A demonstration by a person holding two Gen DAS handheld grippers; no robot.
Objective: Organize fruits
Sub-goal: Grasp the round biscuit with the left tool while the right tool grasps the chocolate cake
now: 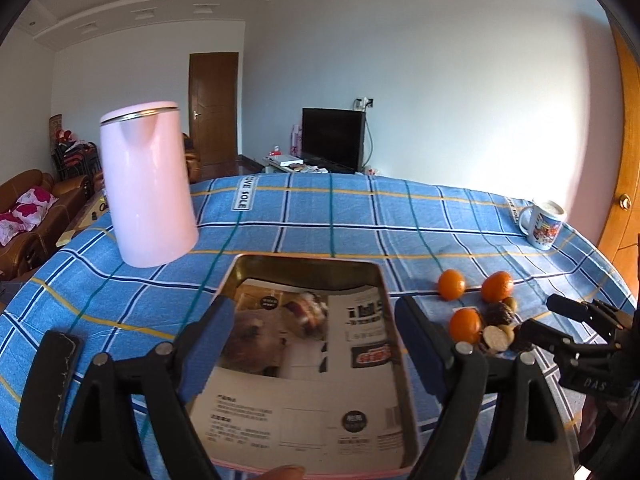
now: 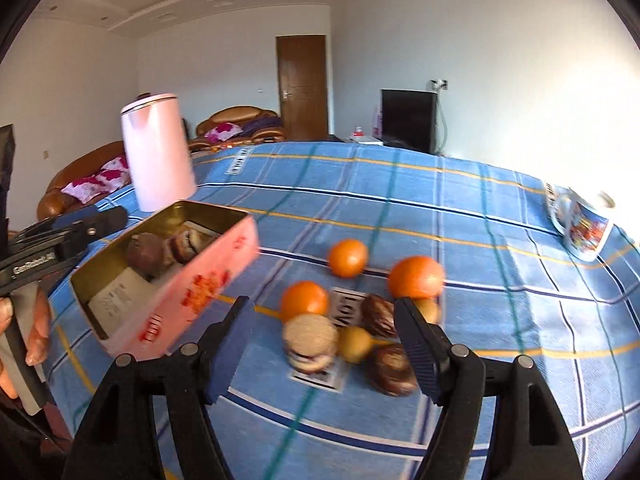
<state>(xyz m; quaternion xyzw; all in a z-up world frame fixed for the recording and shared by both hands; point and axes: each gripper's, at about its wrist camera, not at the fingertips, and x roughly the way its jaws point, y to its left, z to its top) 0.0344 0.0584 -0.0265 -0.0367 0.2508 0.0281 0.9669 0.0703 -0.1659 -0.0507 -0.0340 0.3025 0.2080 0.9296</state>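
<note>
**Fruit heap beside a tilted pink tin**

Motion blur softens the right wrist view, so the small items in the heap are hard to name with certainty. In the left wrist view the right gripper (image 1: 536,322) reaches in from the right edge and covers part of the heap; its jaws read as spread in its own view, holding nothing. The left gripper (image 1: 316,344) is also spread wide, its blue pads either side of the pink tin (image 1: 384,280); whether the pads touch the tin walls I cannot tell. A fingertip shows at the bottom edge of that view.

Counted: three oranges (image 2: 348,258), round and bright, lie on the blue checked cloth of the table (image 2: 480,216) just right of the tin. Close in front of them sit two small yellowish fruits (image 2: 354,344), two wrinkled dark brown pieces (image 2: 392,368) and one pale round item with a dark band (image 2: 310,342), all bunched together and partly touching.

The tin, gold inside, is tilted in the right wrist view and holds a printed leaflet (image 2: 120,296) plus two or three brown pieces (image 2: 148,256). One pink kettle (image 1: 146,184) and one printed mug (image 1: 542,224) stand farther back.
</note>
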